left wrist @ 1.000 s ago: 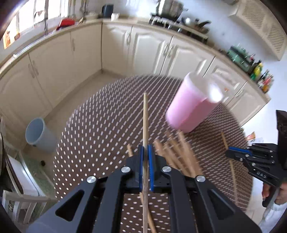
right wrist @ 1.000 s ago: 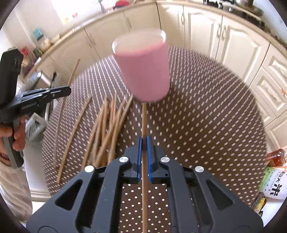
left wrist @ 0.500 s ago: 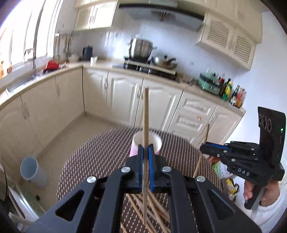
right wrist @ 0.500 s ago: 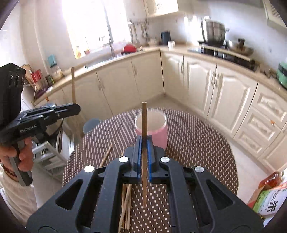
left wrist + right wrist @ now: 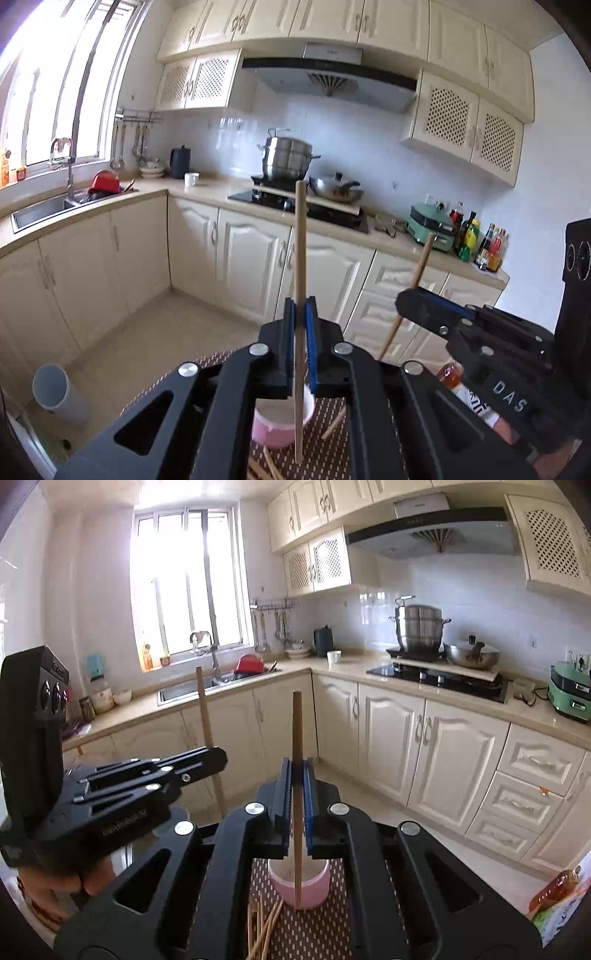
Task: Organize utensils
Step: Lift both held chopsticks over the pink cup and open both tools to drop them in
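Note:
My left gripper (image 5: 300,314) is shut on a wooden chopstick (image 5: 300,236) held upright. Its lower end hangs in front of the pink cup (image 5: 275,424). My right gripper (image 5: 297,775) is shut on another upright chopstick (image 5: 297,723), its lower end in front of the pink cup (image 5: 314,888). Each gripper shows in the other's view: the right one (image 5: 404,301) with its tilted chopstick (image 5: 419,269), the left one (image 5: 216,758) with its chopstick (image 5: 205,709). Loose chopsticks (image 5: 264,928) lie on the dotted brown table (image 5: 310,934) near the cup.
Cream kitchen cabinets (image 5: 388,738) and a counter with a stove (image 5: 439,677) and a sink (image 5: 207,685) run behind the table. A grey bin (image 5: 55,395) stands on the floor at the left. A bottle (image 5: 448,373) sits low at the right.
Both grippers have tipped up from looking down at the table to level, each lifting its chopstick upright. The cup has dropped to the bottom of both views.

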### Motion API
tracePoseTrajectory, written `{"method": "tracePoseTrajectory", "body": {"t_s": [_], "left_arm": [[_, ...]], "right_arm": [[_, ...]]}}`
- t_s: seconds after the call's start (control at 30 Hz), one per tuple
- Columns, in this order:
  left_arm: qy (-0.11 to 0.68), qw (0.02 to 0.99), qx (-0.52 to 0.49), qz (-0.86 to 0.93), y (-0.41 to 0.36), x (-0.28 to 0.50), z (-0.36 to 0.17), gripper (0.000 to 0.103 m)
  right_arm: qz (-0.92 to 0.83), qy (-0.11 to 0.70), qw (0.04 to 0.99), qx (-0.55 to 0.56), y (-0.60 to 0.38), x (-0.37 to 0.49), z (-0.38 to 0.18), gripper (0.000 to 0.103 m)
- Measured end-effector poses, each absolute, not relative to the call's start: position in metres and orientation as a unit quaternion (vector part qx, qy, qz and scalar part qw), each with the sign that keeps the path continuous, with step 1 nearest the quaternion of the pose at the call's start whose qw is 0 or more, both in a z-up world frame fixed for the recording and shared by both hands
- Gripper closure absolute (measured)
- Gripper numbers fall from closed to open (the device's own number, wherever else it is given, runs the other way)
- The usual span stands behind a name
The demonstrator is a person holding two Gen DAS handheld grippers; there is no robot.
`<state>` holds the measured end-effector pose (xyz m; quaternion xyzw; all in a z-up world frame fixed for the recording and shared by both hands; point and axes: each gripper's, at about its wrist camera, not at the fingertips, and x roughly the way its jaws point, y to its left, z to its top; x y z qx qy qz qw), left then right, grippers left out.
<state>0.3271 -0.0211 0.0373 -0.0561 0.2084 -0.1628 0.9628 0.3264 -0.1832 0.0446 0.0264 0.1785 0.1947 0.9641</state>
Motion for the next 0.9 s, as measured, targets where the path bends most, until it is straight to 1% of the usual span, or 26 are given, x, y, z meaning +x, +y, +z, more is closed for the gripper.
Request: {"method": "tracePoseTrajectory", "body": {"t_s": [0.13, 0.2, 0.4, 0.7, 0.9], "left_arm": [[0.184, 0.970, -0.049, -0.154, -0.029, 0.342, 0.039, 0.097], [0.174, 0.972, -0.054, -0.150, -0.030, 0.348, 0.035, 0.097], [0.154, 0.978, -0.050, -0.135, -0.026, 0.356, 0.009, 0.097], [0.177, 0.975, -0.054, -0.125, -0.021, 0.361, -0.036, 0.097], [0.188, 0.973, -0.050, -0.123, -0.020, 0.357, -0.052, 0.097]], "right_arm": [[0.190, 0.144, 0.971, 0.033, -0.180, 0.337, 0.046, 0.097], [0.187, 0.139, 0.972, 0.038, -0.179, 0.341, 0.042, 0.097], [0.186, 0.158, 0.969, 0.043, -0.177, 0.357, 0.018, 0.097], [0.181, 0.184, 0.965, 0.053, -0.183, 0.358, -0.018, 0.097], [0.170, 0.192, 0.964, 0.066, -0.189, 0.354, -0.036, 0.097]]}}
